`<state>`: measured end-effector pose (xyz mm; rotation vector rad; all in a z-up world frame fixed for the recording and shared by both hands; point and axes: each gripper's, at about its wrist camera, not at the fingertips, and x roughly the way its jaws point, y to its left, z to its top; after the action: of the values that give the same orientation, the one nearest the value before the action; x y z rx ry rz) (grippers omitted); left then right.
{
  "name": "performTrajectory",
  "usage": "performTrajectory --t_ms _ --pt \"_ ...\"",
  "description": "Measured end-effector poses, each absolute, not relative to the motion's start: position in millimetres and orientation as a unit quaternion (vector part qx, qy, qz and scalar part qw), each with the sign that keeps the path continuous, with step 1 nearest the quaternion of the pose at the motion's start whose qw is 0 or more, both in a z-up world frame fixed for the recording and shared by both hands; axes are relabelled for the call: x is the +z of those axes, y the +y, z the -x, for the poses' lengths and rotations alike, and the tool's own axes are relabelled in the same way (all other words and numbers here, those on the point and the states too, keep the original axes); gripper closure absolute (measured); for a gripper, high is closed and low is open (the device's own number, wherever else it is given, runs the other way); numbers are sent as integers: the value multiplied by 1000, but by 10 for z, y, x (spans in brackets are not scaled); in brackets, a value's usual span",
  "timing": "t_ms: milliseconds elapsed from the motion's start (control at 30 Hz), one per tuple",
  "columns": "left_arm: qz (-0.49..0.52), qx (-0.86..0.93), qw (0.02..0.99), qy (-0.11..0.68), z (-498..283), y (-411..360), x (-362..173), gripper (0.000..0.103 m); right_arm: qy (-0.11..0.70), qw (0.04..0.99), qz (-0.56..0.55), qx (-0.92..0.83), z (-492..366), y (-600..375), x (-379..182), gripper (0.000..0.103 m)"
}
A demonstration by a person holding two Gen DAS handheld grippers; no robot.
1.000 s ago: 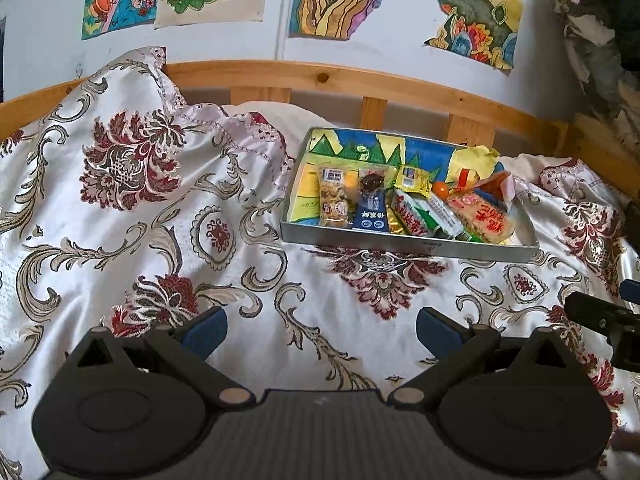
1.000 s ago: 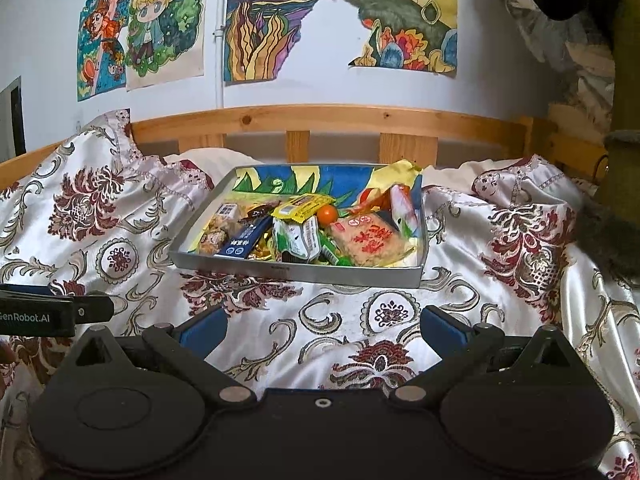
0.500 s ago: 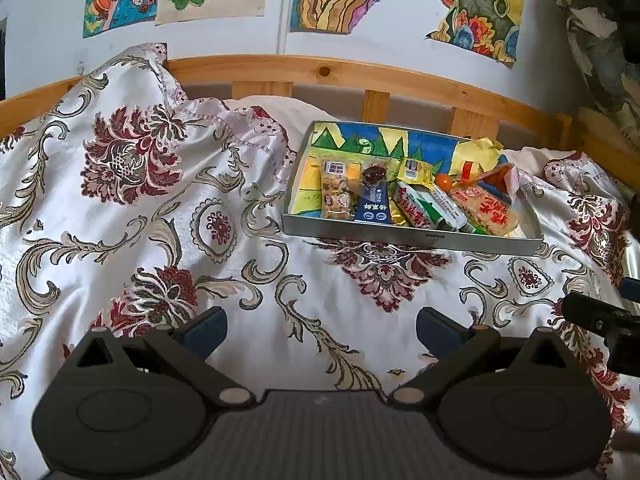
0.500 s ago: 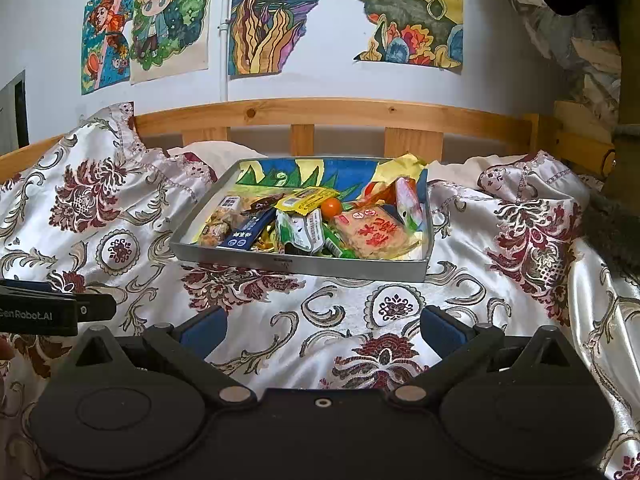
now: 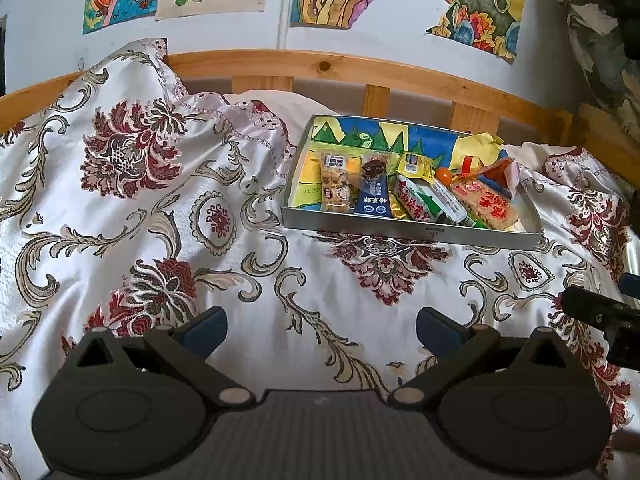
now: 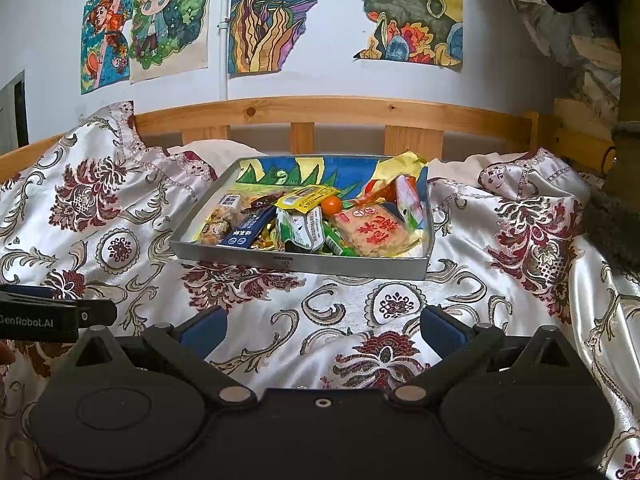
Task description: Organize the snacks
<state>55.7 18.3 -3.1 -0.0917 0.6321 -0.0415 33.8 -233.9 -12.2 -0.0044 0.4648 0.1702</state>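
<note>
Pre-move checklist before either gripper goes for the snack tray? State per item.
1. Left gripper open and empty: ok.
2. Right gripper open and empty: ok.
3. Grey tray resting on the bedspread, nothing between it and either gripper: ok.
4. Snacks apart enough for a clean single pick: not ok; the blue packet, green-white packet and rice cracker pack overlap.
5. Tray sitting level on the soft cover: cannot tell.

Each gripper is matte black plastic: two round hubs, angled link arms with pale metal pivot pins, and blue pads on the fingers (image 5: 202,326). The left gripper (image 5: 320,326) has a ribbed grey centre plate; the right gripper (image 6: 320,326) has a smooth black one with a small screw. White "GenRobot.AI" lettering marks the left gripper's side.
</note>
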Motion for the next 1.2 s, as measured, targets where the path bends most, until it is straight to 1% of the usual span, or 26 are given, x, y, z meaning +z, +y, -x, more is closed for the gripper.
performTrajectory --t_ms 1200 --pt "49 -18 948 315 -551 200 -44 0 231 969 3 84 -342 -2331 -125 1"
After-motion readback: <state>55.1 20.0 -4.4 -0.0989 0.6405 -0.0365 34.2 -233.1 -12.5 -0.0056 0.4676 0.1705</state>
